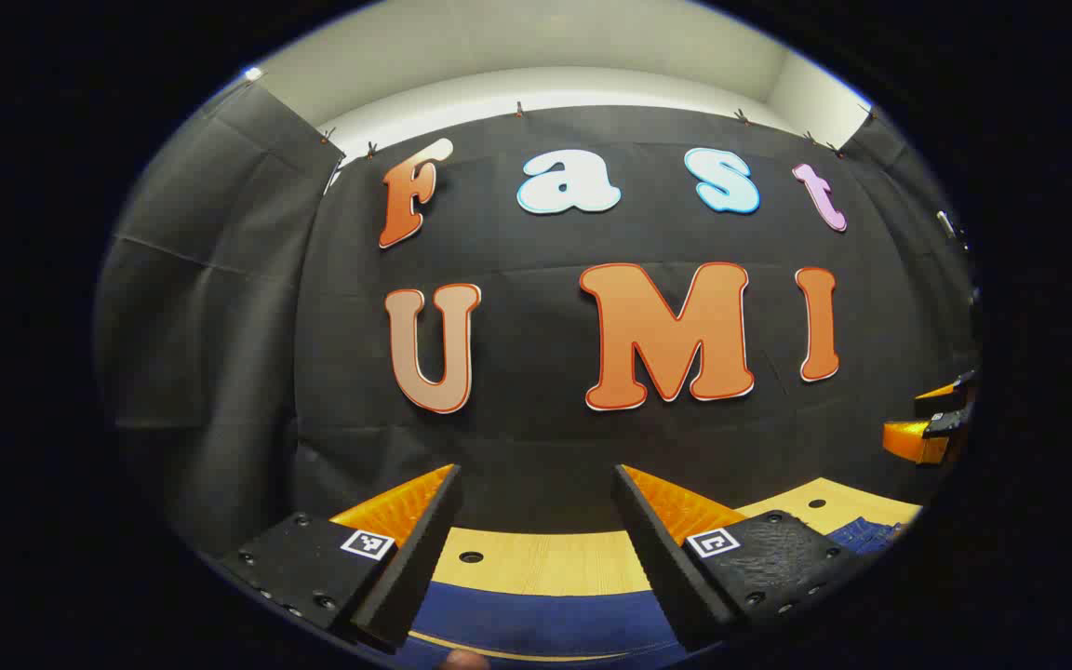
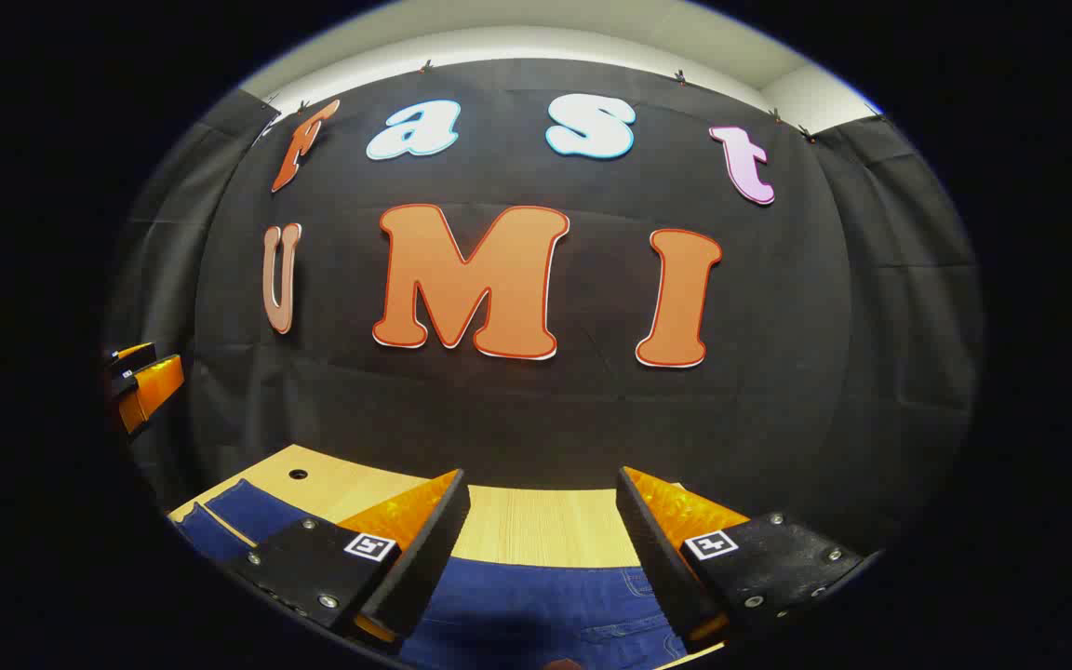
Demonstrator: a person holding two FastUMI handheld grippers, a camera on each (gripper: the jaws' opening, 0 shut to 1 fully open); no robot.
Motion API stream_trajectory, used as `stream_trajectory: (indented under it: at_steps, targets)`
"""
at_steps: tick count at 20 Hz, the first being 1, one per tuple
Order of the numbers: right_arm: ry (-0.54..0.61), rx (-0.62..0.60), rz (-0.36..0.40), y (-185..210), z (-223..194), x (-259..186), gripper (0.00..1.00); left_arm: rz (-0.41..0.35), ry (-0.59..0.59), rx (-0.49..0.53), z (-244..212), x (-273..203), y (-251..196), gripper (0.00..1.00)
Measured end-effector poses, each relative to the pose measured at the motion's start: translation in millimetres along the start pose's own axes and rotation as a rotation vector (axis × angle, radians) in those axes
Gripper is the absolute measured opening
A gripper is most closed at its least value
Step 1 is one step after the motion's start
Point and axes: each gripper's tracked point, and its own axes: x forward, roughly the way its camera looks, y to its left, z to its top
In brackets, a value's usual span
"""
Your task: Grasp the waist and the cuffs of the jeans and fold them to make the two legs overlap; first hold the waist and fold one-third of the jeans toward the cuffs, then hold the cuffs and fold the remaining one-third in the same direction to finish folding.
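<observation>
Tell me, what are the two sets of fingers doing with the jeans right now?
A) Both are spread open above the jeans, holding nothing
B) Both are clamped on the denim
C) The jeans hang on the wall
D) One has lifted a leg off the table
A: the left gripper and right gripper both stand open, while the jeans lie flat on the table.

One pair of jeans (image 2: 536, 596), one table (image 2: 536, 530), two tongs (image 1: 536, 558) (image 2: 541, 558).
</observation>
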Motion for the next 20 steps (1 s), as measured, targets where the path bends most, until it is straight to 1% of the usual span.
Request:
stream_trajectory:
  at_steps: [2, 3, 5, 6, 8, 9, 11, 13, 14, 15, 16, 17, 18, 20]
  targets:
    - [0.004, -0.001, -0.003, -1.4, -1.0, -0.6, 0.97, 0.004, 0.008, 0.006, -3.2, -2.3, 0.1, 1.00]
    - [0.006, 0.001, 0.003, -0.6, -2.1, -1.3, 0.97, 0.014, 0.009, 0.008, -4.5, -3.3, 1.0, 0.98]
    - [0.012, 0.004, 0.004, -2.3, -3.8, -2.0, 0.97, 0.024, 0.007, 0.010, -4.6, -4.9, 2.8, 1.00]
    - [0.011, 0.006, 0.005, -2.2, -3.1, -2.5, 0.97, 0.025, 0.006, 0.009, -3.0, -5.8, 2.5, 0.98]
    - [0.011, 0.007, 0.006, -3.8, -4.2, -3.4, 0.97, 0.033, -0.008, 0.001, 0.2, -7.6, 1.4, 1.00]
    - [0.014, 0.005, 0.000, -6.0, -5.9, -2.7, 0.97, 0.045, -0.011, 0.007, -0.2, -7.8, 5.1, 0.98]
    - [0.019, 0.005, -0.003, -9.2, -7.9, -3.4, 0.97, 0.053, -0.006, 0.010, -2.4, -7.9, 6.6, 0.98]
    - [0.027, 0.007, -0.007, -12.5, -11.1, -2.3, 0.97, 0.057, 0.004, 0.006, -6.3, -6.8, 6.3, 0.98]
    - [0.031, 0.010, -0.011, -15.1, -12.1, -2.3, 0.97, 0.059, 0.010, 0.003, -6.9, -6.4, 7.7, 1.00]
    - [0.036, 0.011, -0.016, -17.5, -15.6, -2.4, 0.97, 0.066, 0.019, 0.000, -12.0, -6.0, 10.4, 1.00]
    - [0.041, 0.009, -0.025, -22.1, -17.4, -2.7, 0.97, 0.071, 0.030, -0.002, -15.4, -5.4, 13.6, 0.98]
    - [0.048, 0.006, -0.031, -27.1, -20.5, -2.7, 0.97, 0.070, 0.042, -0.008, -19.8, -3.8, 14.6, 0.98]
    - [0.059, 0.006, -0.038, -31.3, -24.8, -2.8, 0.97, 0.064, 0.059, -0.013, -24.5, -3.0, 15.3, 1.00]
    - [0.086, 0.010, -0.057, -43.8, -34.7, -4.6, 0.97, 0.082, 0.092, -0.012, -36.3, -0.9, 26.8, 0.98]
